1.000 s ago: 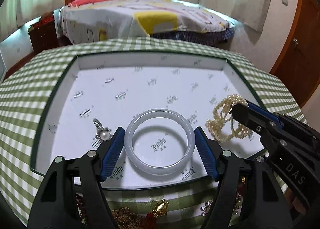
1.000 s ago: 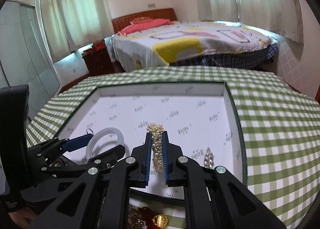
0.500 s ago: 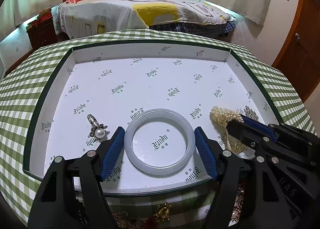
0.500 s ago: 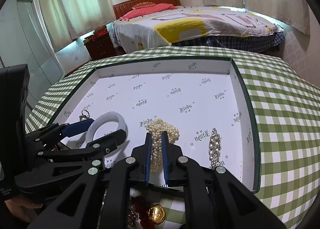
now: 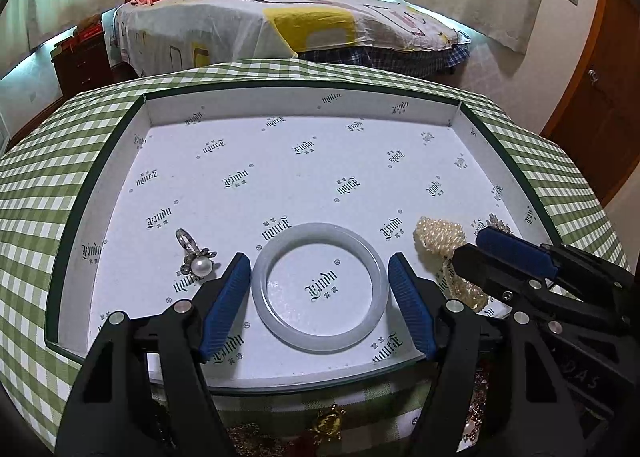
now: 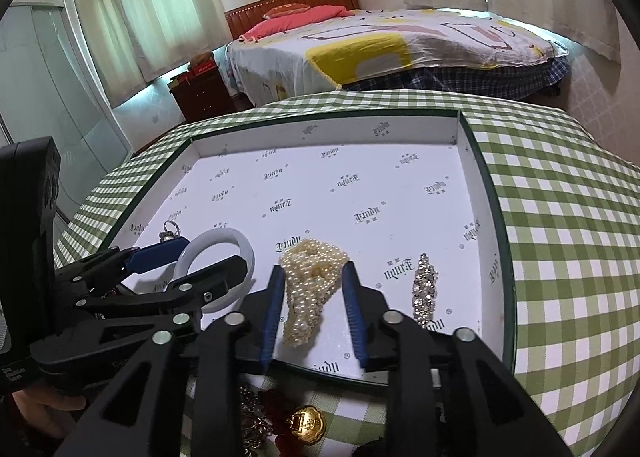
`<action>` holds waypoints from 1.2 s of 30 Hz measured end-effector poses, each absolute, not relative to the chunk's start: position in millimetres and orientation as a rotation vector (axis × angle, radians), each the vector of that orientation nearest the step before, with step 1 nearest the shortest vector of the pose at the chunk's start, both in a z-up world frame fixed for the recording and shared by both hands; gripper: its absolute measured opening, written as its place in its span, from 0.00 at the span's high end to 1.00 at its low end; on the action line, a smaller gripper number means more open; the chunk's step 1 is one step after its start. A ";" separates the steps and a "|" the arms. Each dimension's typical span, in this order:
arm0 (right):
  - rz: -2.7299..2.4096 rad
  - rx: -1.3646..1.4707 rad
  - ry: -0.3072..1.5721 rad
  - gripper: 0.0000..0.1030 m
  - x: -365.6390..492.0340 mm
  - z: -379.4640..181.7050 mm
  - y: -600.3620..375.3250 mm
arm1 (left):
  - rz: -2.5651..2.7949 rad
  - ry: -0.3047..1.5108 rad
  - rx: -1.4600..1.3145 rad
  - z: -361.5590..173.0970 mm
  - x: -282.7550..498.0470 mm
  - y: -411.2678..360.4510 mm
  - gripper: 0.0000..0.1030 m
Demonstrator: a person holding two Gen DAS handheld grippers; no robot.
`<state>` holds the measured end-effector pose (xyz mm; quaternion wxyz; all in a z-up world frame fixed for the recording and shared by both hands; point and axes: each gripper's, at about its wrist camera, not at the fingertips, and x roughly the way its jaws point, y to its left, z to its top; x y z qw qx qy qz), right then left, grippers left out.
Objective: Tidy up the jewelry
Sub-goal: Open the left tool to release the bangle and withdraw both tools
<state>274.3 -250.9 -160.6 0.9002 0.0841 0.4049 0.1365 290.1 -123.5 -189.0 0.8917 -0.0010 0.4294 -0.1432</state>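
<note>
Left gripper (image 5: 320,289): spread, its pads apart from the bangle (image 5: 320,287) lying flat between them.
Right gripper (image 6: 314,311): opening, pearl piece (image 6: 310,289) loose between the pads.
Tray (image 6: 486,193): holds both, near edge; ring (image 5: 194,257) left, brooch (image 6: 425,287) right.

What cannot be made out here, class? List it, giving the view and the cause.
- Heap of gold and red jewellery below the white printed tray: right wrist view, hidden by gripper frames, cut by bottom edge.
- Sparkly rhinestone brooch: left wrist view, mostly behind the right gripper.
</note>
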 end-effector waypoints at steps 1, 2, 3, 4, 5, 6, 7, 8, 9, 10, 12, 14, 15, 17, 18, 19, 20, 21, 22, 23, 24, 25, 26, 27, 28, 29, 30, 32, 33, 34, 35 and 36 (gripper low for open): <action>0.284 0.175 0.835 0.68 273.8 -160.3 -250.8 | -0.296 0.891 0.000 -188.9 290.0 -123.5 0.32; 0.284 0.175 0.833 0.68 273.2 -160.1 -250.6 | -0.296 0.890 -0.001 -188.7 290.0 -122.9 0.32; 0.284 0.175 0.831 0.67 273.0 -160.0 -250.7 | -0.296 0.888 -0.002 -188.4 289.8 -122.2 0.32; 0.283 0.176 0.829 0.67 272.6 -159.8 -250.7 | -0.296 0.887 -0.004 -187.9 289.7 -121.7 0.32; 0.283 0.178 0.828 0.67 272.3 -159.3 -250.8 | -0.296 0.886 -0.006 -187.2 289.5 -121.0 0.32; 0.281 0.179 0.826 0.67 271.9 -158.5 -251.2 | -0.297 0.884 -0.009 -186.5 288.7 -120.4 0.32; 0.280 0.178 0.821 0.67 271.0 -157.1 -251.1 | -0.299 0.882 -0.013 -185.4 287.8 -119.5 0.32; 0.278 0.176 0.817 0.67 270.5 -155.8 -251.0 | -0.299 0.878 -0.016 -183.8 286.6 -118.8 0.32; 0.275 0.173 0.812 0.67 269.6 -154.3 -250.5 | -0.298 0.873 -0.016 -182.1 285.4 -118.2 0.32; 0.271 0.168 0.806 0.66 268.5 -152.4 -250.1 | -0.297 0.869 -0.014 -180.3 284.7 -118.7 0.31; 0.263 0.162 0.798 0.65 266.6 -149.9 -249.6 | -0.291 0.855 -0.004 -176.0 282.6 -118.4 0.31; 0.255 0.157 0.790 0.64 263.8 -146.7 -248.7 | -0.286 0.839 0.006 -171.5 279.4 -116.7 0.31; 0.253 0.154 0.787 0.64 261.9 -145.2 -248.1 | -0.286 0.834 0.006 -169.3 277.3 -116.6 0.31; 0.244 0.145 0.781 0.64 257.5 -142.0 -246.7 | -0.282 0.820 0.005 -163.2 272.9 -113.3 0.30; 0.240 0.143 0.777 0.64 255.2 -140.5 -246.6 | -0.279 0.813 0.006 -160.7 271.1 -112.6 0.30; 0.237 0.141 0.773 0.64 252.3 -138.3 -246.6 | -0.272 0.801 0.009 -157.1 267.8 -110.3 0.30; 0.232 0.140 0.769 0.64 250.3 -136.4 -246.8 | -0.264 0.789 0.011 -153.6 264.5 -107.8 0.29; 0.229 0.141 0.766 0.64 247.8 -134.5 -247.1 | -0.259 0.781 0.013 -150.8 261.8 -106.4 0.25; 0.224 0.141 0.762 0.64 244.4 -132.5 -247.5 | -0.253 0.770 0.014 -147.5 257.9 -103.8 0.25; 0.221 0.142 0.760 0.64 242.9 -131.3 -248.1 | -0.249 0.759 0.013 -144.3 253.9 -101.5 0.25; 0.216 0.143 0.756 0.64 239.5 -129.2 -248.1 | -0.243 0.748 0.015 -140.5 249.1 -98.6 0.25; 0.208 0.145 0.751 0.64 234.6 -126.7 -248.8 | -0.237 0.740 0.017 -137.4 244.7 -96.1 0.25; 0.202 0.145 0.747 0.64 230.5 -124.9 -249.2 | -0.231 0.730 0.019 -134.0 239.1 -92.5 0.25; 0.195 0.144 0.743 0.64 226.0 -123.1 -249.8 | -0.226 0.722 0.023 -131.4 234.4 -90.0 0.25; 0.190 0.143 0.740 0.64 222.7 -121.8 -250.3 | -0.221 0.716 0.027 -129.6 230.6 -87.8 0.25; 0.181 0.137 0.737 0.64 216.3 -120.2 -250.9 | -0.212 0.707 0.034 -127.4 224.6 -84.3 0.25; 0.176 0.134 0.735 0.64 213.1 -119.6 -250.3 | -0.207 0.703 0.037 -126.3 220.8 -82.7 0.25; 0.166 0.124 0.735 0.64 204.0 -118.8 -250.4 | -0.191 0.697 0.041 -125.2 210.2 -75.7 0.25; 0.161 0.120 0.737 0.64 200.0 -119.1 -250.7 | -0.186 0.696 0.042 -125.2 205.4 -72.3 0.24; 0.155 0.117 0.741 0.64 194.5 -120.5 -251.2 | -0.180 0.696 0.044 -125.3 201.9 -69.8 0.24; 0.153 0.118 0.746 0.64 192.6 -121.1 -251.5 | -0.174 0.696 0.046 -125.8 198.6 -67.8 0.24; 0.151 0.120 0.752 0.64 188.6 -123.3 -252.2 | -0.164 0.697 0.050 -127.0 193.5 -64.0 0.24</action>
